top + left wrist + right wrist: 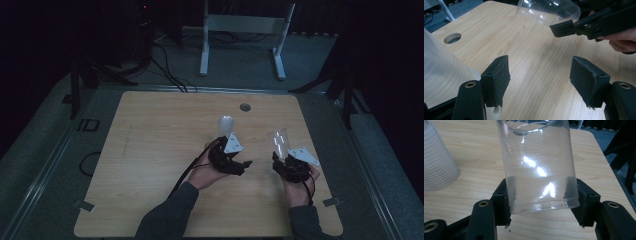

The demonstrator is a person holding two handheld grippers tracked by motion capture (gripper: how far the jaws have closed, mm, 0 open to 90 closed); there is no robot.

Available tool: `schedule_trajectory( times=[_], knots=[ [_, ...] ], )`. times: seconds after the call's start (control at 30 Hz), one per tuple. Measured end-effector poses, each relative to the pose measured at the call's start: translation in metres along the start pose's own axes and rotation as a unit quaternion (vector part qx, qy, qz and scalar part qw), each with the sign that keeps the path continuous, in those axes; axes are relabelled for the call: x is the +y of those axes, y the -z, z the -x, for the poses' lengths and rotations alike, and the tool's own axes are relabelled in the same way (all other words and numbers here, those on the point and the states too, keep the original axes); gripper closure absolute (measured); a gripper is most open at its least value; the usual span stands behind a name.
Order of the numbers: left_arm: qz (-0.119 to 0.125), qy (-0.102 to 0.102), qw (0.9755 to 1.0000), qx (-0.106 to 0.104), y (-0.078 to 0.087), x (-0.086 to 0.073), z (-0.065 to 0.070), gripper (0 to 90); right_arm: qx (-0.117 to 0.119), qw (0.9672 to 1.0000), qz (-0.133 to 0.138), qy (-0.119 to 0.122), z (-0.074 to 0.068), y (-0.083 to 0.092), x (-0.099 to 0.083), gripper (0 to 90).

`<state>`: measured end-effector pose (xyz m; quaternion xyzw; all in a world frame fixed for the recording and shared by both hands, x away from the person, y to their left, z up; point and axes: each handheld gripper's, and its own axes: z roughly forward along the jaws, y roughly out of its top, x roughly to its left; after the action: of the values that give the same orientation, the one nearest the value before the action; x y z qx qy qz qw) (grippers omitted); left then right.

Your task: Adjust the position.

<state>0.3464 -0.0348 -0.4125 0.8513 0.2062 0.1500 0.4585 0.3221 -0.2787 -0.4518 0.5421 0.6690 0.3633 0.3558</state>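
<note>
Overhead, the right gripper [286, 161] is holding a clear cup [279, 142] above the table [150, 165] - a ribbed cup stack [226, 125] is standing just ahead of the left gripper [231, 159]. Left gripper view: jaws are standing apart, gripping nothing. Right gripper view: both jaws are clamping the cup's wall - cup tilting slightly.

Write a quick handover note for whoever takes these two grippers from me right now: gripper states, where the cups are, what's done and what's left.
Left gripper: jaws apart, nothing between them, low over the table.
Right gripper: shut on one clear cup, held tilted, off the table.
Ribbed cup stack: upside down on the table, just outside the left gripper.
Done: one cup is in hand, apart from the stack.
Left: probably set it down or onto the stack.
</note>
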Motion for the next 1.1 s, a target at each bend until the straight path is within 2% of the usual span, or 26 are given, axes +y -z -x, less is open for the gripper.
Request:
schedule_trajectory(
  times=[0.3,0.47,0.63,1.1],
  knots=[
    [0.002,0.0,1.0,0.0,-0.003,0.005,0.003,31.8,-0.005,0.9998,0.013,-0.01,0.001,0.0,-0.004,41.7],
    [0.001,0.002,1.0,-0.001,-0.005,0.006,0.004,31.8,-0.01,0.9994,0.029,-0.017,0.001,0.001,-0.005,41.7],
    [0.001,0.004,1.0,-0.001,-0.007,0.007,0.004,31.8,-0.013,0.9991,0.038,-0.016,0.001,0.002,-0.006,41.7],
    [0.009,0.029,0.9995,-0.002,-0.013,0.011,0.003,31.8,-0.02,0.9973,0.067,-0.022,0.001,0.007,-0.006,41.6]
  ],
)
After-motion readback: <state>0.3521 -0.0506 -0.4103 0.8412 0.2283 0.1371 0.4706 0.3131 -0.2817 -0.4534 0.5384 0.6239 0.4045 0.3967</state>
